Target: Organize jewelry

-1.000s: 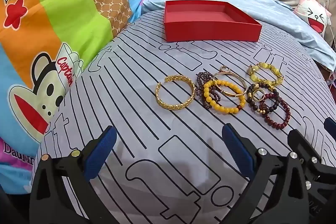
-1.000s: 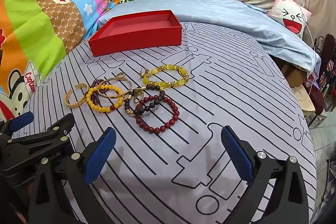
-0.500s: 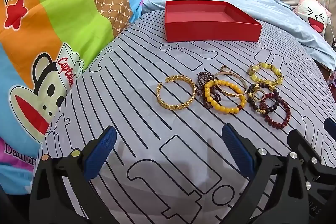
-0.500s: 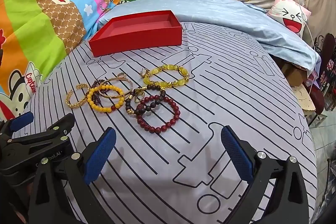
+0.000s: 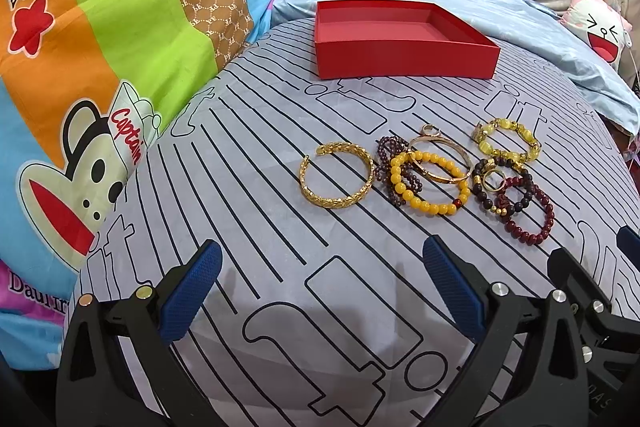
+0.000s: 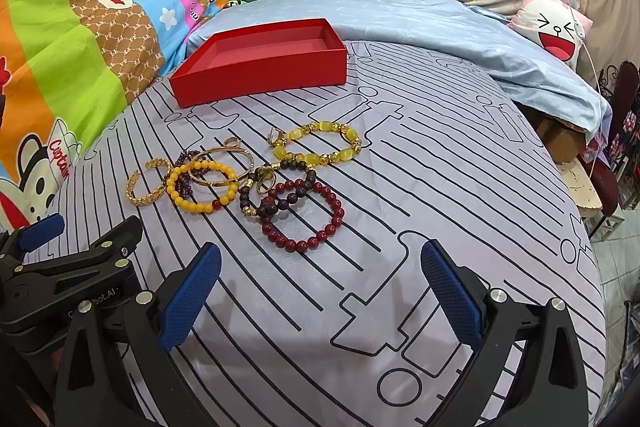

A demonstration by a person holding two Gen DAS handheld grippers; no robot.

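Both tongs are held low over the striped bed cover point(image 5: 248, 211), side by side, each spread wide with nothing between the blue pads. The left tongs point(image 5: 320, 291) are aimed at the left end of the bracelet row; the right tongs point(image 6: 320, 291) face its right end.

Ahead of the left tongs and nearest them, the gold cuff bangle point(image 5: 336, 175) lies alone, apart from the rest, with its gap turned to the left. Just to its right, a yellow bead bracelet point(image 5: 430, 183) overlaps a dark purple bead bracelet point(image 5: 390, 163) and a thin gold bangle point(image 5: 440, 159). Further right, a dark bead bracelet with gold charms point(image 6: 272, 193) is tangled with a gold ring point(image 6: 265, 183), and a dark red bead bracelet point(image 6: 304, 217) lies closest ahead of the right tongs. Beyond it a pale yellow bead bracelet point(image 6: 316, 147) is seen. The red box point(image 5: 400, 39) stands empty, well beyond the whole row.

No piece is yet boxed, so a first pick is judged the step in hand. The isolated cuff is best taken first: one pad should be lowered inside the loop, one outside, and the rim pinched. The soft cover may give, so light pressure is advised; overlapped pieces should be lifted slowly lest neighbours be dragged.
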